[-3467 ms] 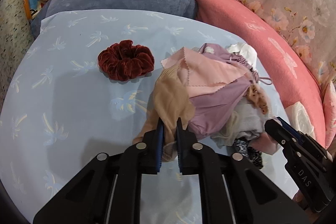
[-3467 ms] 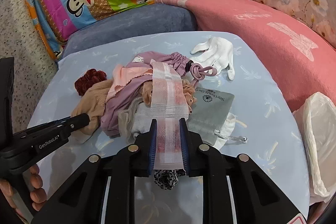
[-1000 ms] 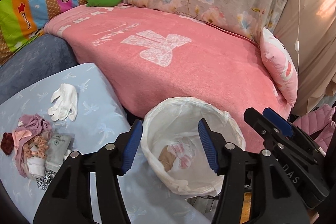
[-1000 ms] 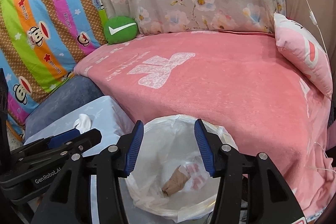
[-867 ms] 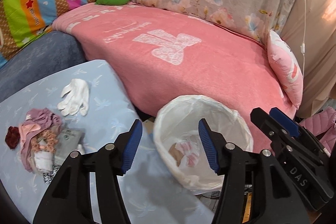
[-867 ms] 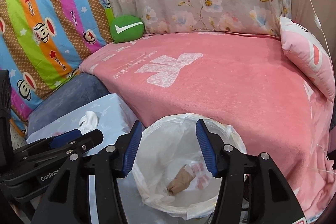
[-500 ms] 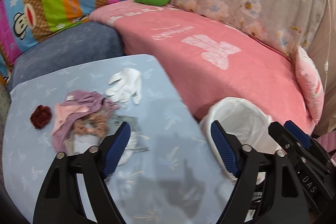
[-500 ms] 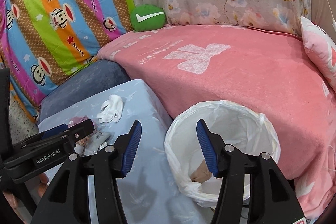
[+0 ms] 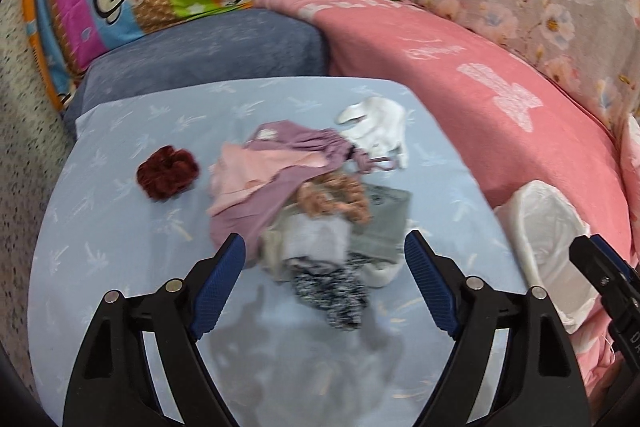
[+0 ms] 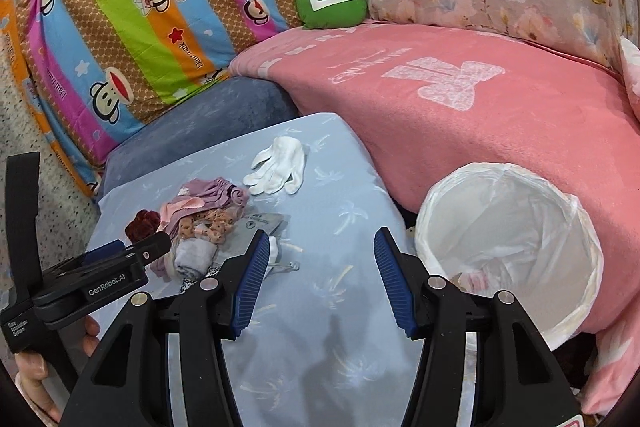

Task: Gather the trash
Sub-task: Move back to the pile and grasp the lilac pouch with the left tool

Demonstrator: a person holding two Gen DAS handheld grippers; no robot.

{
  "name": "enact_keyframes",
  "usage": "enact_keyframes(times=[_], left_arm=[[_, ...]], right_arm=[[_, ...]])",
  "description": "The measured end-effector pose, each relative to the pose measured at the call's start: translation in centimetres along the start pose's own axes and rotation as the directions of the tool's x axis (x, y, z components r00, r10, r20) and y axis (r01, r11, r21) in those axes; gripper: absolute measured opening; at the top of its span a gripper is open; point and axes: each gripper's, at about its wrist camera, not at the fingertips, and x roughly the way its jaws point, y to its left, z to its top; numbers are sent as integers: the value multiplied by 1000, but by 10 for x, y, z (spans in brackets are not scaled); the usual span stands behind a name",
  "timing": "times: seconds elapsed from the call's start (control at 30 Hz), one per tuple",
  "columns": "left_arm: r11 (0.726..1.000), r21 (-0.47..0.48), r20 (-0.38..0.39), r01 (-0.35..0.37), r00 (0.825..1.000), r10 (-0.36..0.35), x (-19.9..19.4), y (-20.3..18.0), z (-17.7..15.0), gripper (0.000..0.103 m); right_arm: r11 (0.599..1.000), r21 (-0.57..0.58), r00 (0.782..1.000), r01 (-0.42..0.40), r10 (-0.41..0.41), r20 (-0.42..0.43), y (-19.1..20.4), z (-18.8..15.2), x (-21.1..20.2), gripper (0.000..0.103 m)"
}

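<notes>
Blue-sheeted table (image 9: 120, 227) first, lined bin (image 10: 508, 227) off its edge at three o'clock. The rag pile (image 9: 304, 203) sits dead ahead at twelve o'clock of the left gripper (image 9: 324, 267) — jaws spread wide, empty, clearly the nearer one. Right gripper (image 10: 318, 267) — also gaping, empty — sees it at ten o'clock.

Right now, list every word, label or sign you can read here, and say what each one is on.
"GenRobot.AI": side of the left gripper, seen from the right wrist.
"Data Acquisition System": small label on that gripper's handle, barely legible.
"Dauí frank": striped monkey bedding, repeated.
"Captain": monkey's hat on that bedding.
White tick sign: green cushion.
Pink blanket lettering: unreadable.
Grey pouch print: blurred.
</notes>
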Motion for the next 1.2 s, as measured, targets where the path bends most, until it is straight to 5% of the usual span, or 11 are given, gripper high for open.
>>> enact_keyframes(times=[0.4, 0.7, 1.07, 1.2], left_arm=[[994, -105, -67, -34, 997, 27, 27, 60, -12, 78], [967, -237, -116, 90, 986, -120, 53, 90, -15, 68], [914, -335, -127, 229, 950, -284, 69, 103, -16, 17], [916, -318, -112, 245, 950, -293, 61, 103, -16, 9]], right_arm=[[996, -60, 995, -60, 55, -82, 60, -18, 42, 54], [991, -90, 987, -102, 89, -132, 93, -23, 74, 54], [983, -97, 970, -158, 136, -200, 118, -26, 110, 43], [980, -93, 963, -174, 150, -224, 124, -29, 121, 41]])
